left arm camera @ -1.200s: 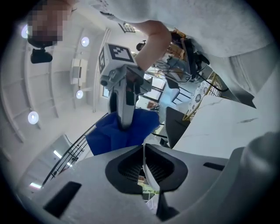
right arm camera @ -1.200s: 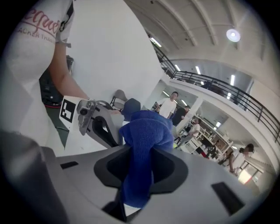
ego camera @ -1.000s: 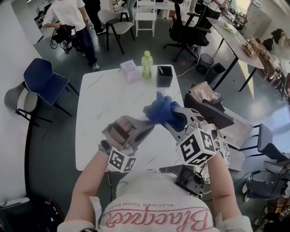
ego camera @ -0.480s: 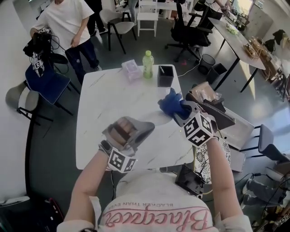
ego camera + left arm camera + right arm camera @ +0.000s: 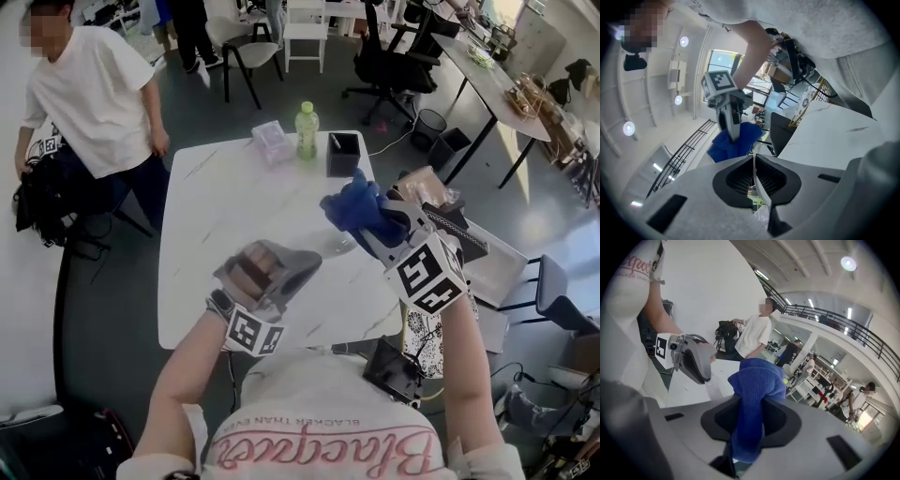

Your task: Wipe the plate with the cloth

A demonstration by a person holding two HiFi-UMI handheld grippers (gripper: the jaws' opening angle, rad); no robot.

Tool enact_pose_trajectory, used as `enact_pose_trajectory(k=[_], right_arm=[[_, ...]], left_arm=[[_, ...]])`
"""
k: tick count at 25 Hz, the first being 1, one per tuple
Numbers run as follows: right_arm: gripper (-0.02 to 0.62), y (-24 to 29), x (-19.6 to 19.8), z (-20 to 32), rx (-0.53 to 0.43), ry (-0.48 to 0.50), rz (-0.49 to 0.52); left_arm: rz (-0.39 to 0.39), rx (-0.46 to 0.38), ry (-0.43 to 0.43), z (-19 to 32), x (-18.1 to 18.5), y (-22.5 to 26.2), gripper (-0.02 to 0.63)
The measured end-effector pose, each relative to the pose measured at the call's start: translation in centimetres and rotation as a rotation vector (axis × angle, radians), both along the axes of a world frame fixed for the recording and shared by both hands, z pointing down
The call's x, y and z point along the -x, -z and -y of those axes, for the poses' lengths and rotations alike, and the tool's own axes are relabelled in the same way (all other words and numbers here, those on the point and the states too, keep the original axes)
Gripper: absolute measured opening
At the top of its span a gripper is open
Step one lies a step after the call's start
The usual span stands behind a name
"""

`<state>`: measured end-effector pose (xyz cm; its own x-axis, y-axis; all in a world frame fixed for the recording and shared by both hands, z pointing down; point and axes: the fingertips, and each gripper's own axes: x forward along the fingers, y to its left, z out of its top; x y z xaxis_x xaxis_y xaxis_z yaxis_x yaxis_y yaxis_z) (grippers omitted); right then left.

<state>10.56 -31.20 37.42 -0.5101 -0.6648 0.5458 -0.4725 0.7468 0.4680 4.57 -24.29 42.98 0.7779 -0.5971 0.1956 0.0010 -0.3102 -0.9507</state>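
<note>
Both grippers are clenched, the left gripper (image 5: 309, 262) on the clear plate's (image 5: 758, 185) rim above the table's (image 5: 216, 206) near edge, the right gripper (image 5: 372, 232) on the blue cloth (image 5: 352, 208) over its right edge, apart from the plate, so wiping likely has yet to be done.

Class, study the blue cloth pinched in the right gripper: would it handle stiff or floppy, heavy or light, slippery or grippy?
Probably floppy: the blue cloth bunches and folds above the right gripper instead of holding flat. Likely light: one narrow pinch carries the whole wad. Its nubbly weave suggests it grips rather than slips.
</note>
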Motion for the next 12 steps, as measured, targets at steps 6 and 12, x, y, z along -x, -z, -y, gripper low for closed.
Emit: enact_pose_trajectory(k=[6,12], right_arm=[[0.098,1.3,5.2,-1.9,0.044,0.178,-0.003],[0.098,-1.0,9.2,-2.5,0.075,0.328,-0.166]], left_arm=[[0.016,-0.014,-0.027,-0.5,-0.4,-0.1,0.017],[0.047,-0.022,-0.04,-0.6,-0.3,-0.4,0.017]])
